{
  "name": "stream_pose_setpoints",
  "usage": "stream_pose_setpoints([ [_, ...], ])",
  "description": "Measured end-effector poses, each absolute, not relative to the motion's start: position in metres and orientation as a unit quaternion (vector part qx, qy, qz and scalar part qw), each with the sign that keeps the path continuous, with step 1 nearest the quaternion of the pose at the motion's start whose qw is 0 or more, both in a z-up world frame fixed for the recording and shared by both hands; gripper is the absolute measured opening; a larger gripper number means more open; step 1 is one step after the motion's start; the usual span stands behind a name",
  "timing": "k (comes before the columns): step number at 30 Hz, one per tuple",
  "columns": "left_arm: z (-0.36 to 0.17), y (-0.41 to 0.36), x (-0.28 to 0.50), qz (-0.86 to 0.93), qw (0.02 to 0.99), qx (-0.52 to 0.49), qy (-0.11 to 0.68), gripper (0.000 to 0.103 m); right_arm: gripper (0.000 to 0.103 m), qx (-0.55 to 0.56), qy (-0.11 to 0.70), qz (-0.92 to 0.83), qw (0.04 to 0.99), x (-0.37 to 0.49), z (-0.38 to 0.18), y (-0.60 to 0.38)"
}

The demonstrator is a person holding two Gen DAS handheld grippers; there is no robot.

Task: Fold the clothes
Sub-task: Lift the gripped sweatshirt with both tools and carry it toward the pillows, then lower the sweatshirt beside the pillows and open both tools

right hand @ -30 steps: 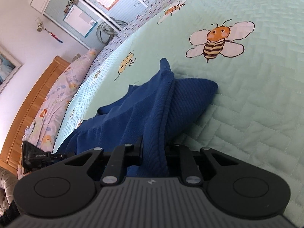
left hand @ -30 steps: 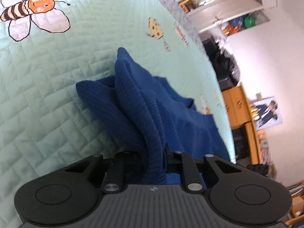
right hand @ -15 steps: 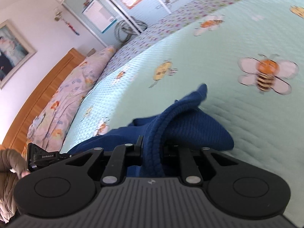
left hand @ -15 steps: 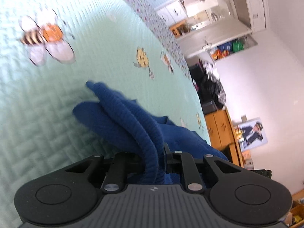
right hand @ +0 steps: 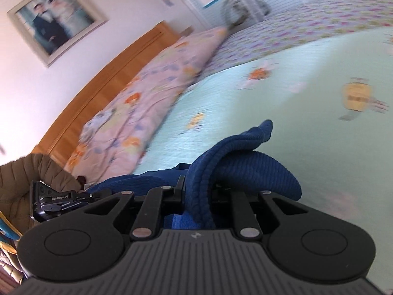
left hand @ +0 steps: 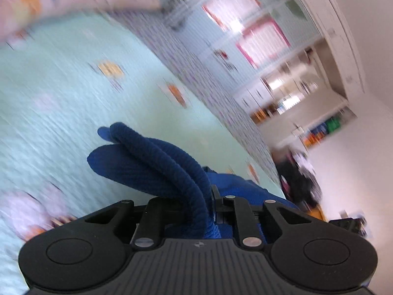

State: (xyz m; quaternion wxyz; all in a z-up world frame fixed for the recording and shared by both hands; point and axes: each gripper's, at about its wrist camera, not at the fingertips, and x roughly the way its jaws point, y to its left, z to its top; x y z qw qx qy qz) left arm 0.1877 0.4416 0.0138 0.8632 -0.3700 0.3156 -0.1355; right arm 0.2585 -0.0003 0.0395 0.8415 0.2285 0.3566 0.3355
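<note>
A dark blue ribbed knit garment [left hand: 157, 162] is lifted off the pale green bee-print quilt [left hand: 61, 103]. My left gripper [left hand: 203, 204] is shut on a thick folded edge of it, which sticks out ahead past the jaws. In the right wrist view the same blue garment [right hand: 235, 162] bulges forward, and my right gripper [right hand: 199, 196] is shut on another bunched edge. The fingertips of both are buried in the cloth. The left gripper's body [right hand: 56, 199] shows at the left, with blue cloth running between the two.
A flowered pink pillow roll [right hand: 137, 98] lies along the wooden headboard [right hand: 98, 81]. A brown padded sleeve [right hand: 29, 179] is at the left edge. White cupboards [left hand: 282, 61] stand beyond the bed's far side. A framed picture [right hand: 56, 17] hangs on the wall.
Both grippers have risen and swung forward with the blue garment, lifting it off the quilt. The views now look further along the bed, and the background is blurred.
</note>
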Motion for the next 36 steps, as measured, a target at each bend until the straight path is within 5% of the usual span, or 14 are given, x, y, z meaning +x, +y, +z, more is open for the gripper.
stream_pose_setpoints([
  [10,0.077,0.584,0.17,0.036,0.911,-0.313,0.266,0.02,0.017,0.222,0.347,0.442,0.797,0.358,0.081,0.206],
  [19,-0.056,0.679,0.17,0.263,0.807,-0.37,0.377,0.03,0.026,0.123,0.5,0.364,0.776,0.415,-0.067,0.352],
  [23,-0.047,0.674,0.166,0.267,0.808,-0.368,0.375,0.049,0.03,0.135,0.502,0.347,0.781,0.416,-0.093,0.32],
  [25,-0.041,0.673,0.158,0.27,0.805,-0.379,0.368,0.048,0.034,0.142,0.501,0.344,0.781,0.418,-0.098,0.306],
  [27,-0.041,0.668,0.149,0.279,0.801,-0.381,0.367,0.05,0.036,0.144,0.503,0.344,0.779,0.419,-0.09,0.3],
  [30,-0.036,0.66,0.144,0.281,0.8,-0.379,0.371,0.075,0.051,0.138,0.49,0.339,0.791,0.415,-0.071,0.289],
  [32,-0.031,0.654,0.141,0.285,0.801,-0.37,0.374,0.08,0.061,0.13,0.464,0.324,0.814,0.411,-0.052,0.28],
  [36,-0.003,0.622,0.139,0.321,0.816,-0.293,0.38,0.086,0.063,0.102,0.425,0.314,0.843,0.399,-0.021,0.265],
])
